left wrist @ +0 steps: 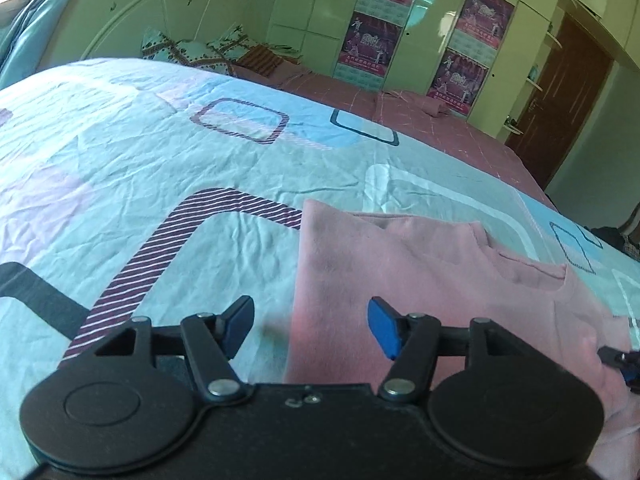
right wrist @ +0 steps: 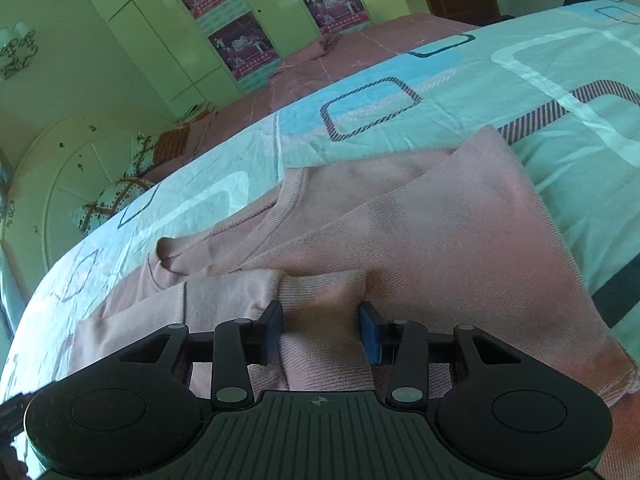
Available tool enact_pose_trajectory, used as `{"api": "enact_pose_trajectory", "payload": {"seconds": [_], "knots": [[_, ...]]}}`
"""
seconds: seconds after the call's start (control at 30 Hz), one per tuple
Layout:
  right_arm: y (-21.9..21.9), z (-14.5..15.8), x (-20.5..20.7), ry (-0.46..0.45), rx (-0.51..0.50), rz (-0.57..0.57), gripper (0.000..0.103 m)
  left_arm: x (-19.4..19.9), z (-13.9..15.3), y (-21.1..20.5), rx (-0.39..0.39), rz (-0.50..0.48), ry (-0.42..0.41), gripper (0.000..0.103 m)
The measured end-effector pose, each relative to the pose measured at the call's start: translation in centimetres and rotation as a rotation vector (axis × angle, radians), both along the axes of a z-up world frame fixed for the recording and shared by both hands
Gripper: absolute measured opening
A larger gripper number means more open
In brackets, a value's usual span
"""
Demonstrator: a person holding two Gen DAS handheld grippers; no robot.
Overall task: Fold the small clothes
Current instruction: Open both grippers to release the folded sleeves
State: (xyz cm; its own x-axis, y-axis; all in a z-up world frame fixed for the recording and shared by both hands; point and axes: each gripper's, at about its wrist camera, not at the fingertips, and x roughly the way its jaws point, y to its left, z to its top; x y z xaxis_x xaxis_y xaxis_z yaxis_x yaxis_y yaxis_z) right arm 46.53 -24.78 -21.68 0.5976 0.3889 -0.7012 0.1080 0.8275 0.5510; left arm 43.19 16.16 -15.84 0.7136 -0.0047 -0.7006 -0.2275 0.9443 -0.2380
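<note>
A small pink knit top (left wrist: 420, 280) lies partly folded on a pale blue patterned bed cover (left wrist: 160, 168). My left gripper (left wrist: 310, 328) is open and empty, hovering over the top's left folded edge. In the right wrist view the same pink top (right wrist: 440, 220) has one side folded over its middle. My right gripper (right wrist: 322, 332) has its jaws closed onto a ribbed cuff or sleeve end (right wrist: 324, 304) of the top, which bunches between the blue pads. The right gripper's tip shows at the left wrist view's right edge (left wrist: 624, 364).
The bed cover (right wrist: 400, 92) spreads wide around the top. Beyond it lies a pink sheet (left wrist: 440, 128), pillows (left wrist: 188, 50) by a white headboard, green wardrobes with posters (left wrist: 372, 40), and a brown door (left wrist: 560, 100).
</note>
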Motion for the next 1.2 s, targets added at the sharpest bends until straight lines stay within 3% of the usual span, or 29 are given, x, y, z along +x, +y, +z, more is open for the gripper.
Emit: {"api": "enact_pose_trajectory", "payload": {"seconds": [0.03, 0.2, 0.27, 0.33, 0.4, 0.5, 0.57, 0.63, 0.7, 0.83, 1.03, 1.13, 1.2], "knots": [[0.3, 0.1, 0.0, -0.003, -0.006, 0.015, 0.008, 0.6, -0.3, 0.2, -0.011, 0.009, 0.009, 0.060], [1.1, 1.4, -0.8, -0.078, -0.073, 0.035, 0.008, 2.5, -1.5, 0.5, -0.005, 0.021, 0.024, 0.053], [1.7, 3.0, -1.7, -0.180, -0.178, 0.034, 0.008, 2.7, -1.6, 0.5, 0.020, 0.030, 0.016, 0.040], [2.8, 4.1, -2.6, -0.278, -0.320, 0.041, 0.008, 2.8, -1.7, 0.7, 0.018, 0.040, 0.007, 0.038], [3.3, 2.5, -1.9, -0.204, -0.347, 0.066, 0.008, 3.0, -1.8, 0.4, 0.042, 0.037, 0.005, 0.038], [2.9, 0.1, -1.0, -0.082, -0.282, 0.072, 0.008, 3.1, -1.6, 0.2, 0.060, 0.028, 0.010, 0.040], [2.2, 0.5, -1.2, -0.095, -0.266, 0.049, 0.009, 3.0, -1.3, 0.3, 0.061, 0.027, 0.015, 0.039], [1.3, 1.3, -1.2, -0.104, -0.255, 0.017, 0.027, 2.6, -0.6, 0.2, 0.054, 0.032, -0.001, 0.040], [0.6, 2.5, -1.7, -0.145, -0.248, -0.025, 0.037, 2.1, 0.1, -0.3, 0.052, 0.023, -0.031, 0.042], [1.4, 4.1, -1.5, -0.191, -0.218, 0.016, 0.037, 1.8, 0.9, -2.3, 0.049, -0.041, -0.046, 0.045], [5.2, 2.9, -1.0, -0.145, -0.240, 0.152, 0.037, 2.4, -1.0, -4.4, 0.077, -0.085, 0.028, 0.046], [5.8, 1.1, -0.8, -0.072, -0.295, 0.174, 0.037, 2.3, -1.2, -4.7, 0.104, -0.102, 0.031, 0.046], [5.3, 0.7, -1.1, -0.075, -0.302, 0.167, 0.037, 2.4, -1.1, -4.6, 0.102, -0.101, 0.038, 0.046]]}}
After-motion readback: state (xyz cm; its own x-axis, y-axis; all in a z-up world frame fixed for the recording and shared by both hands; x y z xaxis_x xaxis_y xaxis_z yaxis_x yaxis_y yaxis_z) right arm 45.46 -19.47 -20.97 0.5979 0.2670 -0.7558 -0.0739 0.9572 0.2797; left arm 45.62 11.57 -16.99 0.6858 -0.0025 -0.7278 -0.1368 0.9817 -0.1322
